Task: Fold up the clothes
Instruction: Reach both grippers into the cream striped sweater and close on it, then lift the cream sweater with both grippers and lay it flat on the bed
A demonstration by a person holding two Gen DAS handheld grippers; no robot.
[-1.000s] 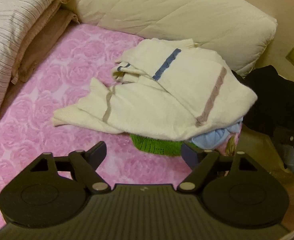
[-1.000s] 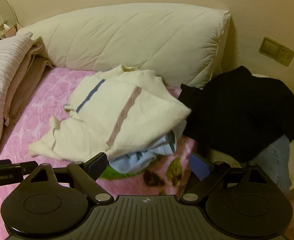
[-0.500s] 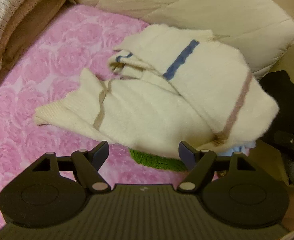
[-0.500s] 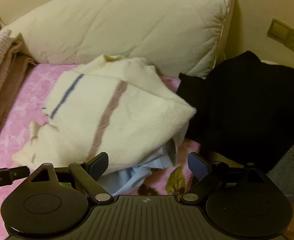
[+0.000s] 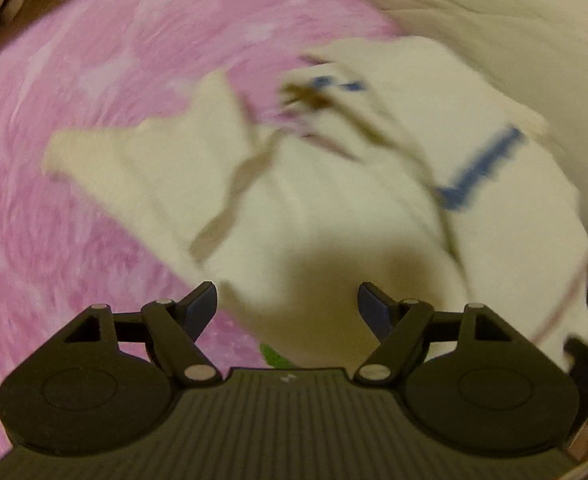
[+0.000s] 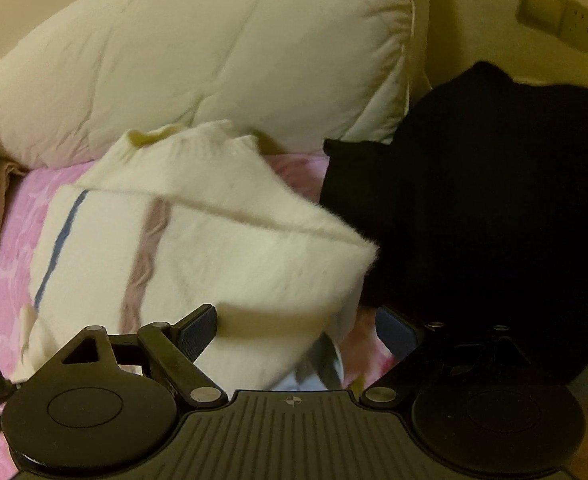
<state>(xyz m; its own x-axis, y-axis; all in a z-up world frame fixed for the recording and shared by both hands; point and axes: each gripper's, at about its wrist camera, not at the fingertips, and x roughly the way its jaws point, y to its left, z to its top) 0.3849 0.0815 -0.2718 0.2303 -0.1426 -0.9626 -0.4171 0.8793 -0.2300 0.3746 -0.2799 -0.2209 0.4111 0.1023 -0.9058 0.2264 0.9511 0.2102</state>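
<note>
Both grippers have closed in on the cream sweater [image 6: 214, 256] crumpled on the pink bed [image 5: 94, 80], left gripper [image 5: 287, 304] and right gripper [image 6: 295, 326] jaws spread and empty; soft, light, floppy knit, best pinched at its near hem.

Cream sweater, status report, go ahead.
Left gripper and right gripper open, empty. Cream sweater crumpled, unfolded, on the pile. Black garment alongside its right edge.

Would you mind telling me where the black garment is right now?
In the right wrist view, the black garment lies on the right side, beside the cream sweater and below the wall socket, just beyond the open right hand-held gripper.
</note>
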